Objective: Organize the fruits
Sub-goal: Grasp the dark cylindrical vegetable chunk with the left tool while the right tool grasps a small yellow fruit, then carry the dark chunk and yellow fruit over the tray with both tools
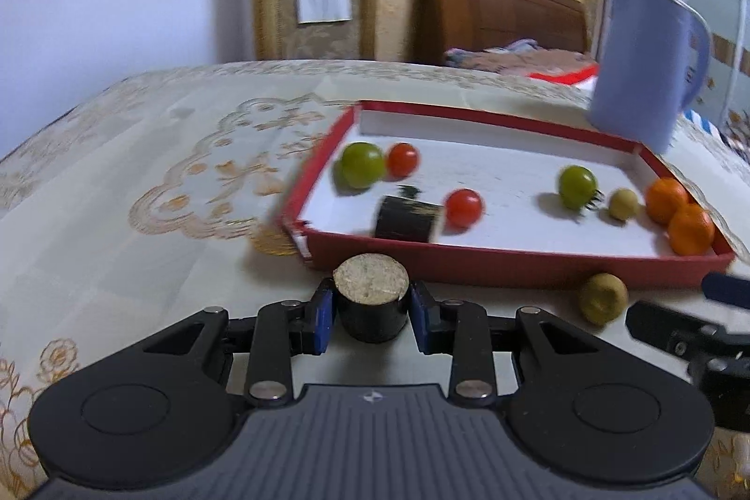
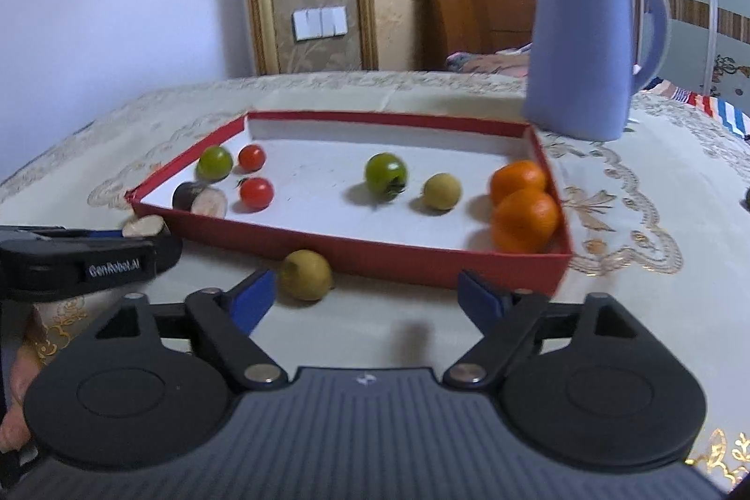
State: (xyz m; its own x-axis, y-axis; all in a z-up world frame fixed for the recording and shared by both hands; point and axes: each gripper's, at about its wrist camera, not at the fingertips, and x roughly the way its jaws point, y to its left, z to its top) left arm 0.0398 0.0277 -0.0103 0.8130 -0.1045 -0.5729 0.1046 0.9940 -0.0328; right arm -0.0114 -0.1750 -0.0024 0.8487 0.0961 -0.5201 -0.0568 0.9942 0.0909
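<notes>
My left gripper (image 1: 371,315) is clenched on a dark stub (image 1: 370,303) with a pale cut top, standing upright between the blue pads, just in front of the red tray (image 1: 515,265). Only the left view shows that grip head-on; the right view catches the stub (image 2: 144,226) sideways behind the left tool's black body, plus a bit of my hand (image 2: 14,406) at the edge. In the tray, left to right: green tomato (image 2: 214,162), two red tomatoes, second stub (image 2: 199,197) lying down, green tomato, yellowish fruit (image 2: 442,191), two oranges (image 2: 525,209). My right gripper (image 2: 365,296) is released, jaws wide, a loose yellowish fruit (image 2: 304,275) just beside its left pad, not pinched. Blue jug (image 2: 586,50) stands behind the tray.
</notes>
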